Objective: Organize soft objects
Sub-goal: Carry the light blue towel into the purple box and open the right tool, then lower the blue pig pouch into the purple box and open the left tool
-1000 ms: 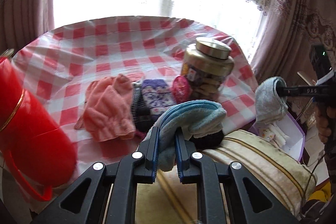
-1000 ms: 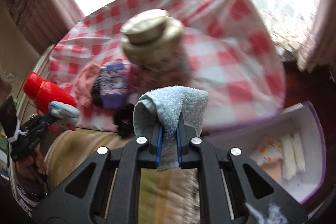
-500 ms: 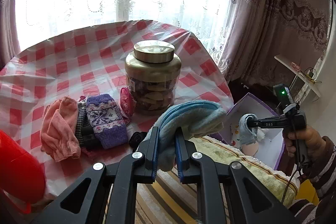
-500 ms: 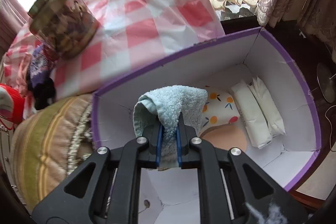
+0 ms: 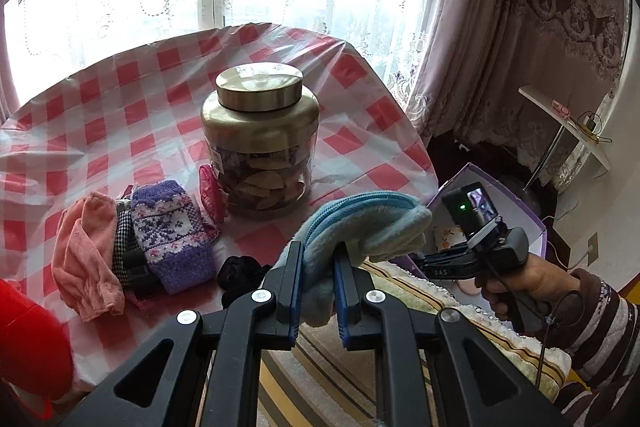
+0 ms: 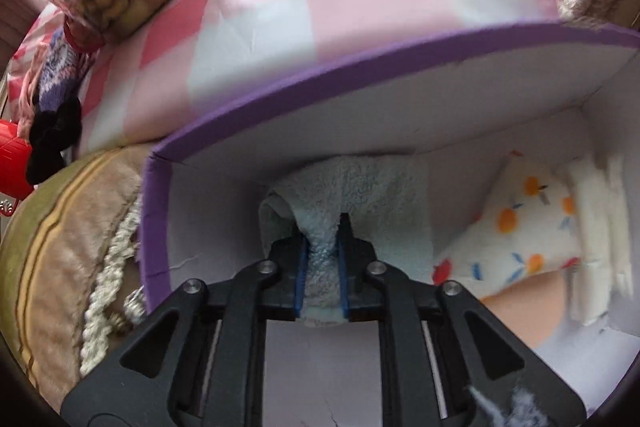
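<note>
My left gripper [image 5: 317,259] is shut on a light blue fleece sock [image 5: 368,227] and holds it above the table's near edge. My right gripper [image 6: 322,227] is shut on a pale blue fluffy sock [image 6: 360,183] and holds it low inside the purple-rimmed white box [image 6: 360,67], against its left inner corner. The box holds a white fruit-print soft piece [image 6: 520,239] and white folded pieces [image 6: 596,227]. On the checked table lie a pink sock [image 5: 86,251], a purple knitted sock [image 5: 170,231] and a black soft item [image 5: 240,275]. The right gripper also shows in the left wrist view [image 5: 420,261], at the box [image 5: 520,211].
A gold-lidded glass jar [image 5: 260,147] stands mid-table. A red thermos [image 5: 28,343] is at the left edge. A striped beige cushion [image 6: 60,267] lies between table and box. Curtains and a window are behind; a small white shelf [image 5: 568,123] stands at the right.
My right gripper has gone from over the table down into the box with the pale blue sock. My left gripper still holds its sock and has turned right.
</note>
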